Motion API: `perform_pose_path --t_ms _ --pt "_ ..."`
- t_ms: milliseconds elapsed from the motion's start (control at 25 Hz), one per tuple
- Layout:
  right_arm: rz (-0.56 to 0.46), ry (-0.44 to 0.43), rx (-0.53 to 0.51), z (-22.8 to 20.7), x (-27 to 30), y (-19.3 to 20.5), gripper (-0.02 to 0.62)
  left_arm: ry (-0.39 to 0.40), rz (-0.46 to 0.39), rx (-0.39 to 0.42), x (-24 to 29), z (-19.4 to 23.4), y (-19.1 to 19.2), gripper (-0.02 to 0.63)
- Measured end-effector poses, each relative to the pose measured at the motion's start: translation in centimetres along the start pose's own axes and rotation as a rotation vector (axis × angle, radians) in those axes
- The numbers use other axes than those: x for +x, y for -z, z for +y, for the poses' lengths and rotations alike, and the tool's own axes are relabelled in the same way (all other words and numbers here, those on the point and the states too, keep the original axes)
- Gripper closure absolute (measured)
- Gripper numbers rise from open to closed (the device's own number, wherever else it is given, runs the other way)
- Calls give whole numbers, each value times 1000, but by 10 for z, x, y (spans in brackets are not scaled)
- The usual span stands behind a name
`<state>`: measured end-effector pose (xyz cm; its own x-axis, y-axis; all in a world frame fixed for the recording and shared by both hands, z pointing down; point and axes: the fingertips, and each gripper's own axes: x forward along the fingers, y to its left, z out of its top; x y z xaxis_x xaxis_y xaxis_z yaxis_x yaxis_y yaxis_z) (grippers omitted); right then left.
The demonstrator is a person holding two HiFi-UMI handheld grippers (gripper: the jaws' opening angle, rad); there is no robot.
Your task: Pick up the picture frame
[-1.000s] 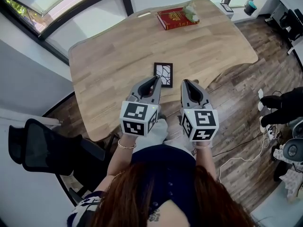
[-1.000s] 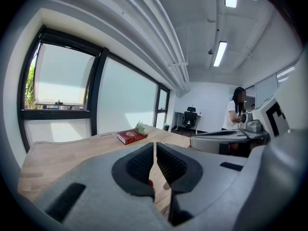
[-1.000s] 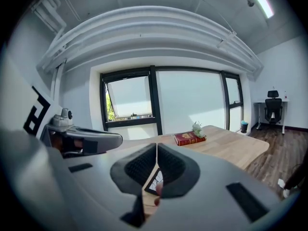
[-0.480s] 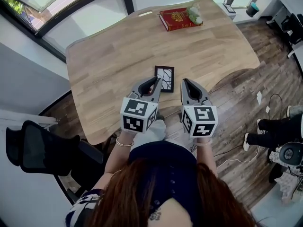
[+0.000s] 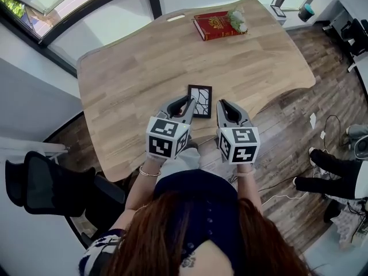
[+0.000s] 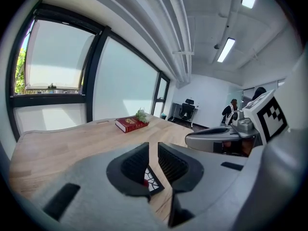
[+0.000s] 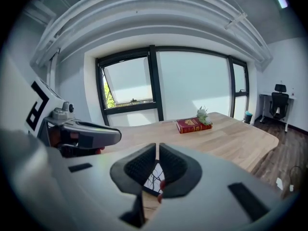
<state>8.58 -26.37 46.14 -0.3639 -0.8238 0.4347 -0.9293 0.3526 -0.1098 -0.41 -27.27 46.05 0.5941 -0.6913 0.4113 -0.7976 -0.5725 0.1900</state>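
Observation:
The picture frame (image 5: 200, 100), black-edged with a white cracked-line pattern, lies flat on the wooden table (image 5: 144, 62) near its front edge. My left gripper (image 5: 190, 100) is shut and empty, its tip at the frame's left side. My right gripper (image 5: 220, 103) is also shut and empty, just right of the frame. In the left gripper view the shut jaws (image 6: 153, 147) point at the frame (image 6: 153, 183), which peeks out below them. The right gripper view shows its closed jaws (image 7: 157, 149) above the frame (image 7: 154, 177). Neither gripper touches the frame.
A red book (image 5: 219, 23) with a small plant (image 5: 236, 18) on it lies at the table's far side. A black office chair (image 5: 40, 183) stands at the left. A person's legs (image 5: 333, 174) and cables are on the floor at the right.
Both grippers have moved forward and down, closer to the picture frame, still shut. The person on the floor at the right has shifted.

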Motion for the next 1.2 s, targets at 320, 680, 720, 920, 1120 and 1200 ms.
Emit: perform_pose_path --t_ms 320,680,720,920,1120,1200 --pt "74 -18 18 -3 27 20 565 13 48 -34 15 17 14 551" --pt "153 -24 31 -9 56 46 538 20 159 -89 40 39 51 482" --pt "161 -25 35 -9 59 49 532 21 172 -97 43 41 56 480" --pt "203 -23 44 -16 72 63 512 26 245 -130 60 50 82 471" --pt "241 -23 46 -18 85 74 500 27 308 -155 75 57 104 469" --pt "261 -23 46 -19 91 80 494 27 331 -164 81 60 112 469"
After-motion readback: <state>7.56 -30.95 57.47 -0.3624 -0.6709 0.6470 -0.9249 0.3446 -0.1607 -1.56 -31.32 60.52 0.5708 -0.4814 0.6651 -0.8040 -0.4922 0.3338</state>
